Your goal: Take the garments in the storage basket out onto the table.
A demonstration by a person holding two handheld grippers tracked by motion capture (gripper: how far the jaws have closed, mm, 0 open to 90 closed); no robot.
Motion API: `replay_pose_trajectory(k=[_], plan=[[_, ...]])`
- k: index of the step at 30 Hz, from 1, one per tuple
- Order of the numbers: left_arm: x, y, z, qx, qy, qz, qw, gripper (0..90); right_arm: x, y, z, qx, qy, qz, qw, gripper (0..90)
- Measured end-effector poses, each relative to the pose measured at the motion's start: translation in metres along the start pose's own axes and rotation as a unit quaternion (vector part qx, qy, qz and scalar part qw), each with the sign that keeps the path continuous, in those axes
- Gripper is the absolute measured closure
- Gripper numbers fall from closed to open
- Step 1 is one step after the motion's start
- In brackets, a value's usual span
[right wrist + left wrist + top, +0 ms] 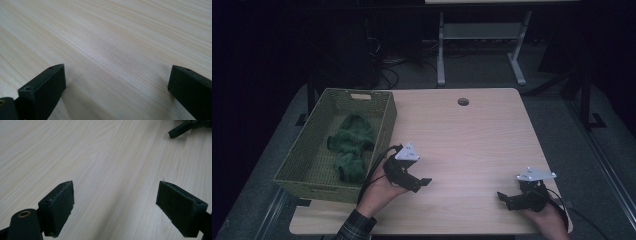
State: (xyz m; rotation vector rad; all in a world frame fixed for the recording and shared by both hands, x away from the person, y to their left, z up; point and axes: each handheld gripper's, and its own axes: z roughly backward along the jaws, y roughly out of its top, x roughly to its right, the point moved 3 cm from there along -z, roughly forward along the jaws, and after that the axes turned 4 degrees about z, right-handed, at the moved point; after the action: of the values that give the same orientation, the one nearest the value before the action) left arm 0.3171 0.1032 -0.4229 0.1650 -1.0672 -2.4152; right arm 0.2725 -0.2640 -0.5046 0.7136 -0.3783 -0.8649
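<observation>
Both grippers sit low over the near half of the table (472, 130), and I hold nothing in either. My left gripper (424, 182) has its jaws spread wide over bare wood in its own view, and my right gripper (504, 197) is just as wide apart, with only grain between its jaws. They point roughly toward each other, well apart for now; the right one's tip shows at the top corner of the left gripper view.

First risk, as I judge it: the near table edge lies just behind both hands, so pulling back carelessly could catch a cable or drop a wrist off the wood. Second: my left hand (379, 187) is just beside the basket (384, 127), its trailing cable close to the near corner; a sideways swing could snag the weave or shove the basket toward the left edge, which it already overhangs a little.

Farther out, the green cloth (352, 145) lies crumpled inside the basket, near its middle, below the rim. Reaching it means going up and over the wall, not through it. Soft fabric may also bunch or slip from a shallow pinch.

Beyond that, the middle and far table are open, up to the cable hole (463, 101).
</observation>
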Motion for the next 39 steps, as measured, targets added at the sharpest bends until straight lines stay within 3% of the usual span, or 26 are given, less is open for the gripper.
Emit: replay_pose_trajectory(k=[17, 30, 39], plan=[[-0.002, 0.015, 0.011, -0.013, 0.002, -0.002, 0.9999, 14.1, 0.0, 0.0, 0.0, 0.0, 0.0, -0.001, 1.0, 1.1], [-0.013, 0.025, 0.027, -0.024, 0.005, -0.009, 0.9996, 14.3, 0.0, 0.0, 0.0, 0.0, 0.0, -0.001, 1.0, 1.1], [-0.022, 0.031, 0.037, -0.021, -0.006, -0.009, 0.9997, 16.3, 0.0, 0.0, 0.0, 0.0, 0.0, -0.001, 1.0, 1.0]])
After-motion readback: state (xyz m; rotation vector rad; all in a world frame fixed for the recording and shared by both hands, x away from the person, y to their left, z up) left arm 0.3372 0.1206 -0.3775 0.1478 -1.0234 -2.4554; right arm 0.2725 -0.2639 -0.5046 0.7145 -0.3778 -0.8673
